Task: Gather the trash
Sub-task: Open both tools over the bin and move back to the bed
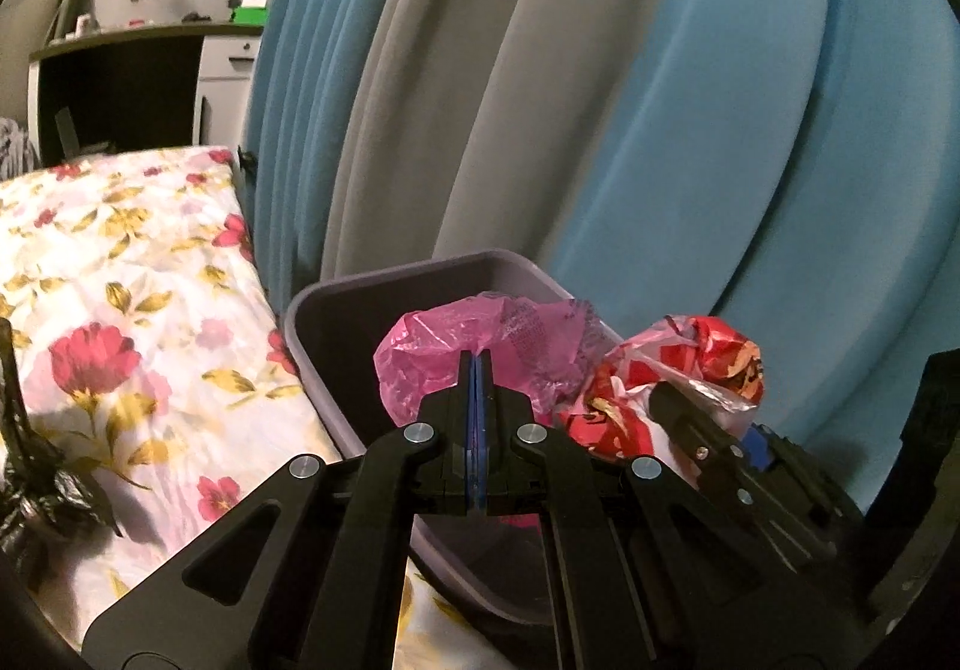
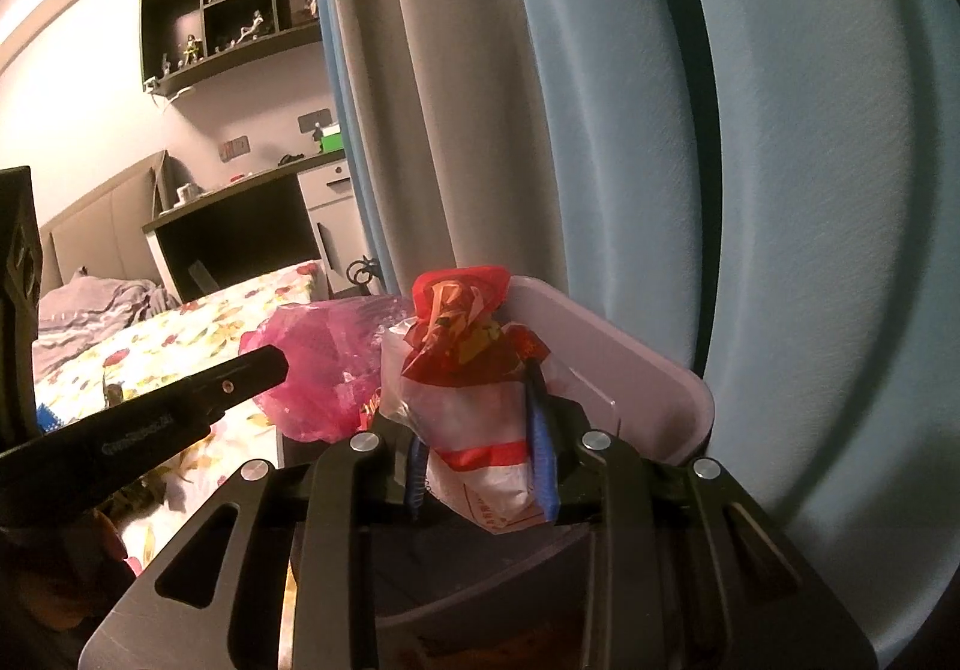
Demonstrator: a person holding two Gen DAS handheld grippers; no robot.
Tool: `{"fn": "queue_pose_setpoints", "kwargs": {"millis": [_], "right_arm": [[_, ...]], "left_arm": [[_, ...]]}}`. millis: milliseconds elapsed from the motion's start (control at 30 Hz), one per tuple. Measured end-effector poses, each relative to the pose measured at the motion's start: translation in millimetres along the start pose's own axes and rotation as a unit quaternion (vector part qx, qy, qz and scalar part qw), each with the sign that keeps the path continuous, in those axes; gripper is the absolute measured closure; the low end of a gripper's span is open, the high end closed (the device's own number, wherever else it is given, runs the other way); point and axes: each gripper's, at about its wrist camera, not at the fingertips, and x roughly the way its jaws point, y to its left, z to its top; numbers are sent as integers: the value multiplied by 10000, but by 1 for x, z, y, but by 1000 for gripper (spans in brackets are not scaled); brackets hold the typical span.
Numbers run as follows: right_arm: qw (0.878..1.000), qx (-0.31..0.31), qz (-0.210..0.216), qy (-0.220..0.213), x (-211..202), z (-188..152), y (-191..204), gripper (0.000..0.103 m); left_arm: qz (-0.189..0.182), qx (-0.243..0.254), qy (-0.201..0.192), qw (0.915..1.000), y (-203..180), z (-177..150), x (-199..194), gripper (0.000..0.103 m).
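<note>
My left gripper (image 1: 476, 364) is shut on a crumpled pink plastic bag (image 1: 480, 346) and holds it over a grey bin (image 1: 336, 310). My right gripper (image 2: 480, 430) is shut on a red and white plastic bag (image 2: 474, 370) and holds it over the same bin (image 2: 630, 370). The pink bag (image 2: 318, 370) also shows in the right wrist view, left of the red and white bag. The red and white bag (image 1: 678, 370) shows in the left wrist view, right of the pink one. The right gripper's fingers (image 1: 708, 430) enter that view from the lower right.
The bin stands beside a bed with a floral sheet (image 1: 120, 280). Blue and grey curtains (image 1: 600, 99) hang right behind the bin. A black plastic bag (image 1: 36, 478) lies on the sheet at the left edge. A dark desk (image 2: 240, 232) and wall shelves (image 2: 228, 21) are far back.
</note>
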Motion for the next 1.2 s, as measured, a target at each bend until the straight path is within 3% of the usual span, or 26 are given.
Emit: {"fn": "queue_pose_setpoints", "kwargs": {"millis": [67,167,233,333,400,533,767,1200], "right_arm": [[10000,-5,5,25,1,0,1,70],[10000,-25,-4,55,1,0,1,62],[10000,-40,-4,70,2,0,2,59],[9999,-73,-56,61,0,-1,3,54],[10000,-45,-69,32,-2,-2,3,49],[9998,-31,-169,-75,-13,-3,2,37],[9988,-62,-288,-391,-46,-7,7,16],[9977,-154,101,-657,-102,-25,50,10]], "left_arm": [[-27,-12,42,10000,0,-1,-1,96],[40,-98,26,9999,2,-2,-4,75],[123,-174,-76,9997,6,-2,-11,52],[344,-145,-329,9988,7,-4,-27,28],[466,-129,-467,9977,8,-5,-37,19],[700,-165,-602,9956,12,-5,-56,11],[920,-301,-802,9921,18,-16,-99,6],[1392,-264,-1053,9843,36,-51,-189,6]]}}
